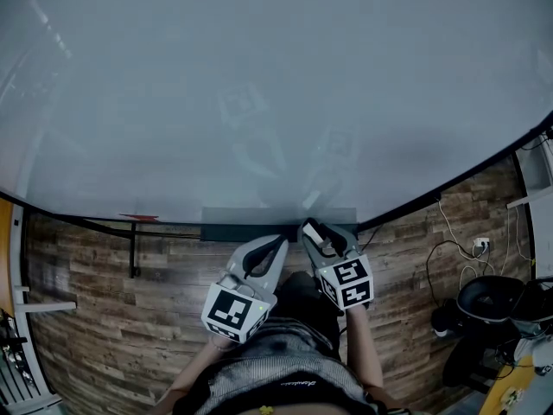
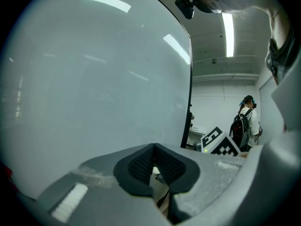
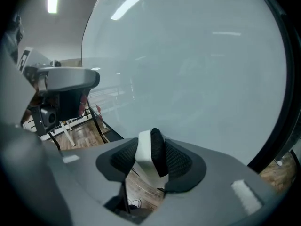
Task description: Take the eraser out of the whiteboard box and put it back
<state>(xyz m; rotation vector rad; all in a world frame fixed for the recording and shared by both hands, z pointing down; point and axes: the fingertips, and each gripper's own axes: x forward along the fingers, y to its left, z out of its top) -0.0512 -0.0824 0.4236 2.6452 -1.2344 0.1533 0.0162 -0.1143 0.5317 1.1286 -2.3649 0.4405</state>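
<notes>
My right gripper (image 1: 313, 230) is shut on the eraser (image 1: 315, 235), a white block with a black felt side, just in front of the dark whiteboard box (image 1: 251, 230) on the board's lower edge. In the right gripper view the eraser (image 3: 150, 150) stands upright between the two black pads, with the right gripper (image 3: 151, 147) pointing at the whiteboard (image 3: 197, 65). My left gripper (image 1: 275, 245) hovers beside it to the left. Its pads meet in the left gripper view, so the left gripper (image 2: 153, 150) is shut with nothing in it.
The large whiteboard (image 1: 259, 85) fills the upper head view. A red marker (image 1: 138, 218) lies on its ledge at the left, above a black stand leg (image 1: 132, 249). An office chair (image 1: 488, 305) and cabled wall socket (image 1: 480, 245) stand right. A person with a backpack (image 2: 244, 126) stands far off.
</notes>
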